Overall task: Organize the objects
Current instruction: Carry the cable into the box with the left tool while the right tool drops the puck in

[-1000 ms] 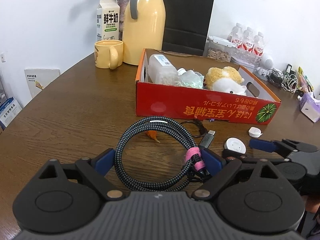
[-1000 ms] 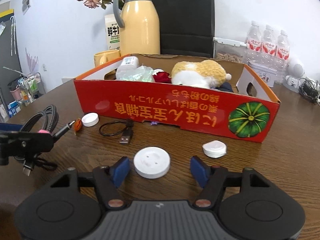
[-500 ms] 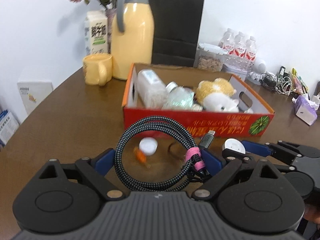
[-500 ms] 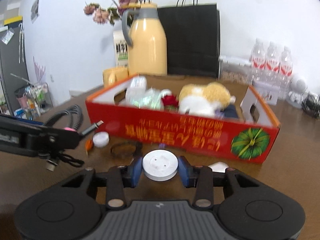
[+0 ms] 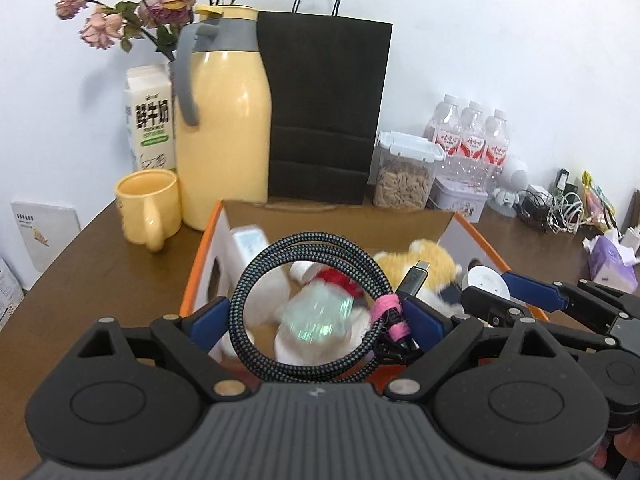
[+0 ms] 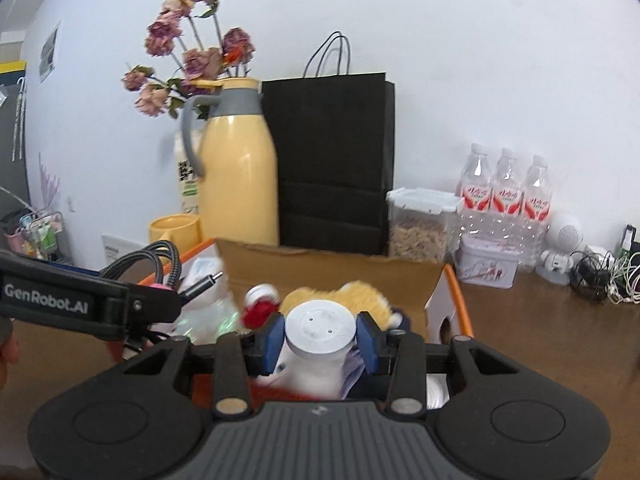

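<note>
My left gripper [image 5: 314, 316] is shut on a coiled black braided cable [image 5: 308, 242] bound with a pink tie, and holds it above the open red-and-orange cardboard box [image 5: 200, 264]. My right gripper [image 6: 321, 340] is shut on a white round disc [image 6: 320, 322], also over the box [image 6: 332, 268]. Inside lie a yellow-and-white plush toy [image 6: 340, 294], a clear plastic bottle [image 5: 248, 242] and a red item. The right gripper's blue finger [image 5: 528, 288] shows at the right of the left wrist view. The left gripper's arm [image 6: 80, 304] crosses the left of the right wrist view.
Behind the box stand a yellow thermos [image 5: 224, 128], a yellow mug [image 5: 146, 204], a milk carton [image 5: 150, 120], a black paper bag [image 5: 324, 112], a snack container [image 5: 404, 176] and water bottles [image 5: 472, 136]. Tangled chargers [image 5: 556, 208] and a tissue pack [image 5: 610, 260] lie far right.
The right gripper shut on the white disc and lifted it off the table. Both grippers rose and moved forward from the table in front of the box to above its inside.
</note>
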`<state>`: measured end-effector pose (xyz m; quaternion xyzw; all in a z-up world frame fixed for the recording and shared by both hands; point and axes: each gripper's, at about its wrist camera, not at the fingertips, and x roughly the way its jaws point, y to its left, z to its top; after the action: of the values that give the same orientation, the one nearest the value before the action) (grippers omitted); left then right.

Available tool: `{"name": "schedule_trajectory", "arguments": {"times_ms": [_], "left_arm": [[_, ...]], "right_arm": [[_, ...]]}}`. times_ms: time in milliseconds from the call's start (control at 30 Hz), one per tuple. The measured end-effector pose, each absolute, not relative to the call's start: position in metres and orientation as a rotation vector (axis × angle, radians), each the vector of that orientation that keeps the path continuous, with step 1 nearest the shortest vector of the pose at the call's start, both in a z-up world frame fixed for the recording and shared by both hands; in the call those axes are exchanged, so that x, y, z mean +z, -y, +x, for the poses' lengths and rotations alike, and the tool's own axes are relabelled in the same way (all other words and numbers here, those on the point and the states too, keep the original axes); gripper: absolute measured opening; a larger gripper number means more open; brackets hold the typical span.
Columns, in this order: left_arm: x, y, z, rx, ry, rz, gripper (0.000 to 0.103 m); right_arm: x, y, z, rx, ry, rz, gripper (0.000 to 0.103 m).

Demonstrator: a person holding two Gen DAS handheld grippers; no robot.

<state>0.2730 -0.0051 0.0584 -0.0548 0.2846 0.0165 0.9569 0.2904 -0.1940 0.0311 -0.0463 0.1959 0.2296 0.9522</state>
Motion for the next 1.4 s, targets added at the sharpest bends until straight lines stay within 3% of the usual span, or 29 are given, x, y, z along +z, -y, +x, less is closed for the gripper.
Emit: {"name": "schedule_trajectory", "arguments": {"times_ms": [700,800,833,867,900,933,1400], "left_arm": [[0.039,0.009,0.347,0.077,-0.557,-0.14,0.094],[0.041,0.011,0.342,0.077,-0.513,-0.13,0.103],[0.042,0.012,0.339,0.08,-0.495,-0.123,0.103],[0.042,0.013,0.338,0.082,-0.489,-0.115,0.103],[0.043,0.014,0.338,0.082,-0.489,-0.11,0.103],[0.043,0.014,0.338,0.079,-0.492,-0.108,0.103],[0.046,0.015,0.332,0.086,-0.48,-0.108,0.103]], "right_arm": [[0.015,0.207,0.363,0.464,-0.457,-0.075,0.038],[0.014,0.208,0.361,0.477,-0.468,-0.073,0.038],[0.014,0.208,0.36,0.48,-0.468,-0.072,0.044],[0.014,0.208,0.36,0.483,-0.467,-0.072,0.065],[0.014,0.209,0.359,0.484,-0.462,-0.066,0.079],[0.015,0.21,0.359,0.486,-0.453,-0.058,0.102],[0.018,0.21,0.355,0.479,-0.443,-0.047,0.103]]}}
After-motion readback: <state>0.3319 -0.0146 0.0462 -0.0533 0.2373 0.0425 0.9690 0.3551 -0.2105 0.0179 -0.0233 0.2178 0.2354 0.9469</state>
